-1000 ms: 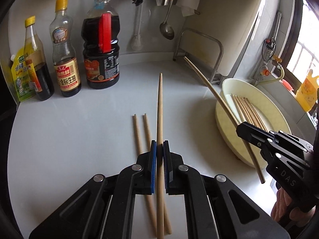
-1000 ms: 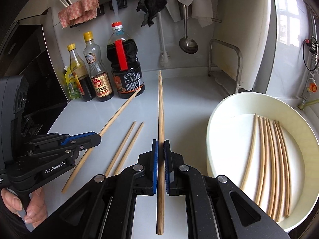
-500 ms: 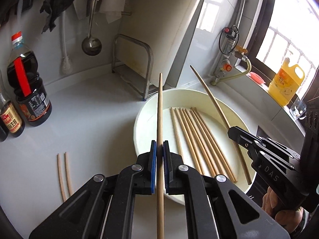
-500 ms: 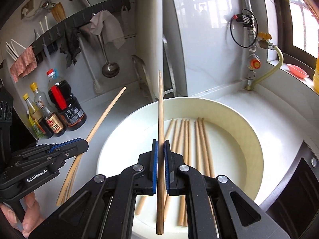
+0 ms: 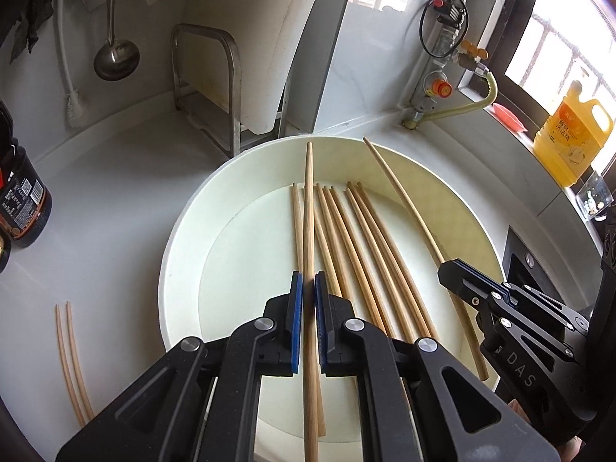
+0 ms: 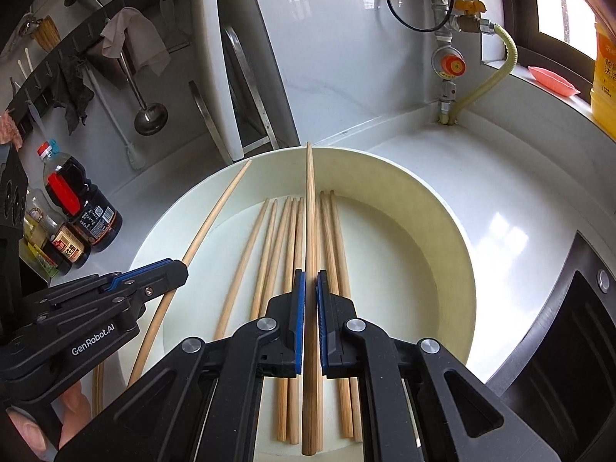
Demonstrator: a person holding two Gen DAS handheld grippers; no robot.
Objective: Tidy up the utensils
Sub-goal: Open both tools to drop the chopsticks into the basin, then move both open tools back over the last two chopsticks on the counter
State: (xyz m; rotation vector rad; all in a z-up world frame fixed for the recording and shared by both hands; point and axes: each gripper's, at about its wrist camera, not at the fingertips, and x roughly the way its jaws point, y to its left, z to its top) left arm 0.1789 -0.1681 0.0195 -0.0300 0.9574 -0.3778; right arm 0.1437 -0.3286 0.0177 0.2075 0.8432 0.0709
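Observation:
My left gripper point(image 5: 307, 288) is shut on a wooden chopstick point(image 5: 308, 208) that hangs over the cream basin point(image 5: 181, 231). My right gripper point(image 6: 310, 288) is shut on a second chopstick point(image 6: 309, 208), also above the basin point(image 6: 442, 208). Several chopsticks point(image 5: 365, 238) lie side by side on the basin floor point(image 6: 285, 238). In the left wrist view the right gripper point(image 5: 452, 273) shows at the right with its chopstick point(image 5: 400, 196). In the right wrist view the left gripper point(image 6: 175, 269) is at the left with its chopstick point(image 6: 215, 211). Two chopsticks point(image 5: 69, 350) lie on the counter left of the basin.
Sauce bottles point(image 6: 77, 208) stand at the counter's back left. A metal rack point(image 5: 215, 77) with a white board, a hanging ladle point(image 5: 115, 57) and a gas valve with hose point(image 6: 450, 61) line the wall. A yellow jug point(image 5: 573, 131) sits on the sill. A dark cooktop edge point(image 6: 569, 331) is at right.
Both grippers have carried their chopsticks from over the counter rightward to above the basin. The two loose chopsticks on the counter now lie far to the left.

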